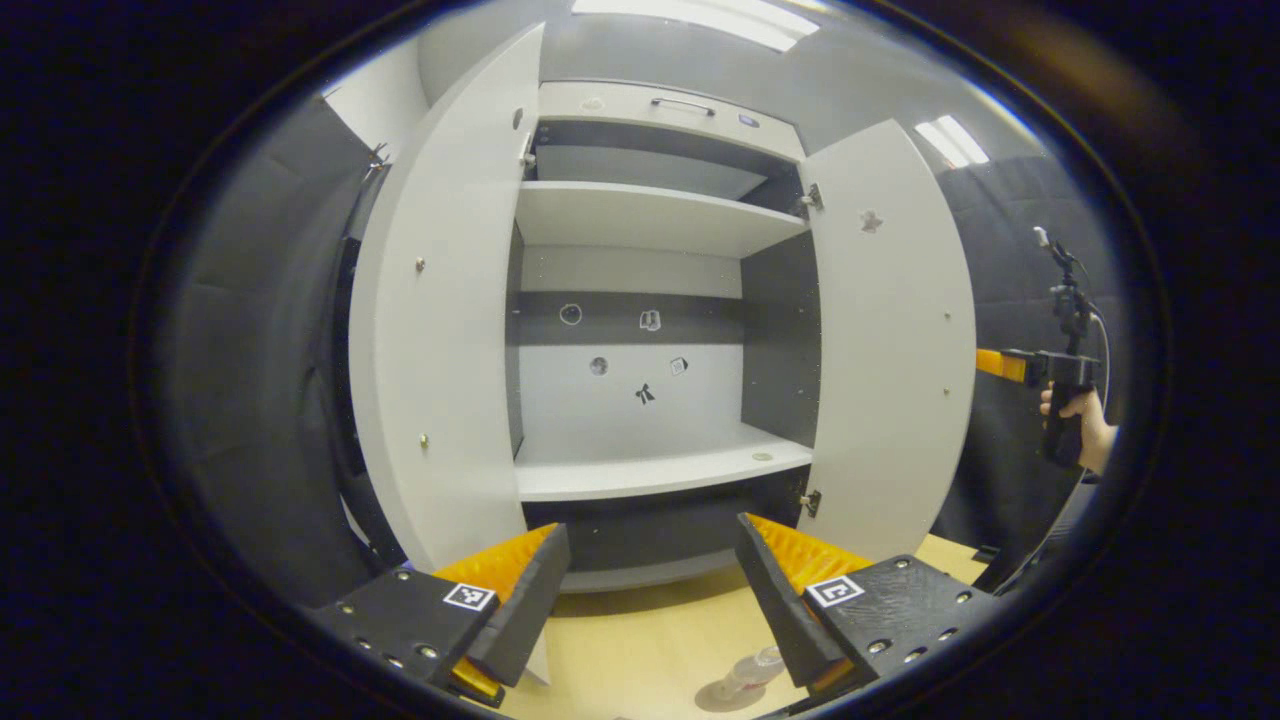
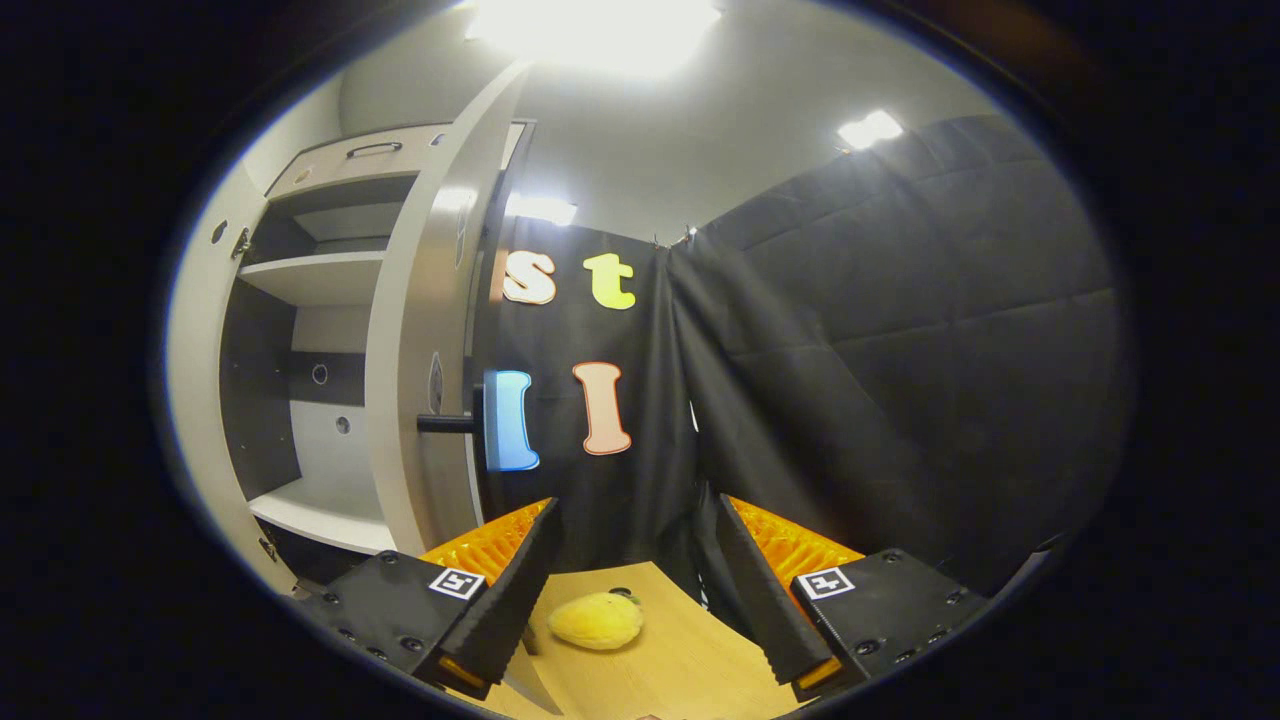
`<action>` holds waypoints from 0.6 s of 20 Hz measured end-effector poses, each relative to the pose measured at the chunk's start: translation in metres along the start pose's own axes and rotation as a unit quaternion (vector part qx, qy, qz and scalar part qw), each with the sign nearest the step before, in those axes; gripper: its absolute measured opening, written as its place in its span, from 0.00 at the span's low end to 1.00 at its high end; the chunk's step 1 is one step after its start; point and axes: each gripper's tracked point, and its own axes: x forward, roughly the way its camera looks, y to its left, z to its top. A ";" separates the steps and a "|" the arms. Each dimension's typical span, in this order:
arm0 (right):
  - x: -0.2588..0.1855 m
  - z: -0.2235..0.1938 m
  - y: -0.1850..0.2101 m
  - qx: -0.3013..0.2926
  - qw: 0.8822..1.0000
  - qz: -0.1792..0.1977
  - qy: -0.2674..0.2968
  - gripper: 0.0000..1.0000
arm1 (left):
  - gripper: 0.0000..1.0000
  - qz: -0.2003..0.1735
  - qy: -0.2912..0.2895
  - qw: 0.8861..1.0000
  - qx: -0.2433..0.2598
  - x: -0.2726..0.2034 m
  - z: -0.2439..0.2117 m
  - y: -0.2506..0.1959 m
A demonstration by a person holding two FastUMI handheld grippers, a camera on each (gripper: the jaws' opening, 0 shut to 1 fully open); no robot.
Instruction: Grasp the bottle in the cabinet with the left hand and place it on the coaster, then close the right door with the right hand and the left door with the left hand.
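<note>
Our left claw [image 1: 645,600] stood wide and empty; below it the clear plastic bottle [image 1: 752,672] already sat on the coaster [image 1: 722,695], light and slippery. Our right claw [image 2: 630,590], wide too, faced the right door [image 2: 425,330]; we judged its edge the best hold.

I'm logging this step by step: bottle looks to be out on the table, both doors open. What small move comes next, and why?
Probably swing the right gripper left toward the right door and push its outer face shut. The bottle already stands on the coaster, the cabinet shelf is bare, both doors stand open, and the right gripper is open beside that door.

Bottle [image 1: 752,672] half behind finger.
</note>
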 end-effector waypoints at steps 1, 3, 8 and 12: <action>0.003 0.004 0.000 0.002 1.000 0.005 -0.004 0.97 | 1.00 -0.005 -0.007 1.000 -0.006 0.001 0.008 -0.002; 0.008 0.008 0.002 0.002 1.000 0.018 -0.012 0.98 | 1.00 -0.009 -0.017 1.000 -0.014 0.002 0.017 -0.004; 0.026 0.010 0.017 -0.031 0.997 0.066 0.004 0.97 | 0.96 0.002 0.004 0.999 -0.035 0.006 -0.001 0.002; 0.023 0.007 0.017 -0.018 0.998 0.062 0.022 0.90 | 1.00 0.016 0.023 0.998 -0.051 0.000 -0.020 0.008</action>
